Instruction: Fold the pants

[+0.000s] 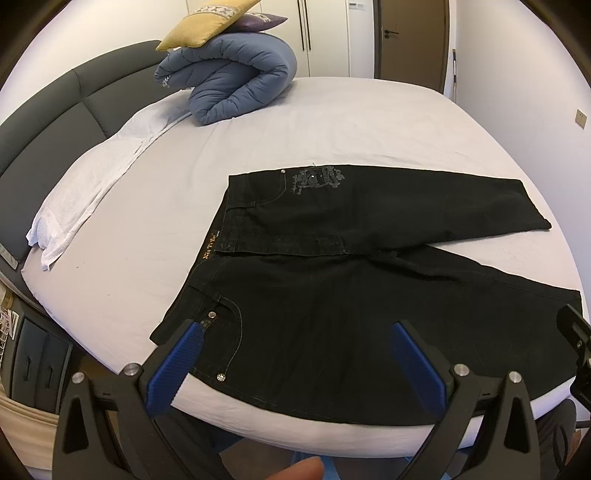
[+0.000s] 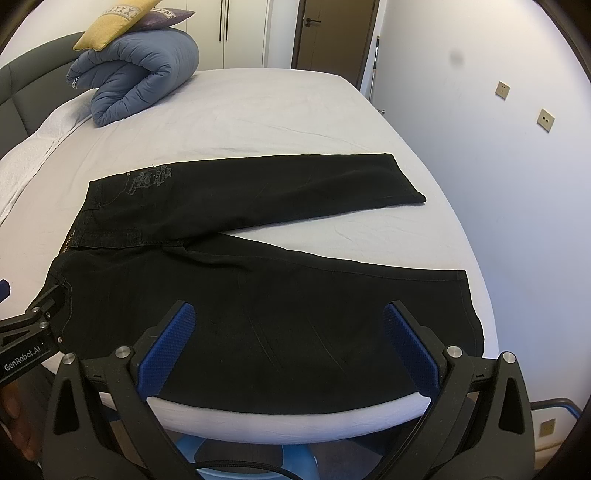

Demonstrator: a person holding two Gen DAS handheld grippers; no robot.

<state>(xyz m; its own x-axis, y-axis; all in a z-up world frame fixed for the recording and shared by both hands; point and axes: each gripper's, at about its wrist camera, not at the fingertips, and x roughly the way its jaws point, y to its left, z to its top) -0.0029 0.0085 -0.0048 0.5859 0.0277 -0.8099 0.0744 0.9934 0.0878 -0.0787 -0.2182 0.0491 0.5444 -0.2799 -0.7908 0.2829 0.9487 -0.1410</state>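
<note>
Black pants [image 1: 332, 295] [image 2: 240, 288] lie flat on the bed, waistband to the left, the two legs spread apart in a V toward the right. A grey print [image 1: 317, 179] marks the far hip. My left gripper [image 1: 295, 328] hovers open over the near hip and front pocket [image 1: 221, 343], nothing between its blue pads. My right gripper [image 2: 288, 310] stands open above the near leg's thigh, close to the bed's front edge. The near leg's hem [image 2: 471, 306] reaches the right side of the mattress.
A rolled blue duvet [image 1: 236, 81] with a yellow cushion [image 1: 207, 26] sits at the head of the bed beside a white pillow [image 1: 88, 184]. The pale sheet [image 1: 332, 122] stretches behind the pants. A wall with sockets [image 2: 545, 120] runs along the right.
</note>
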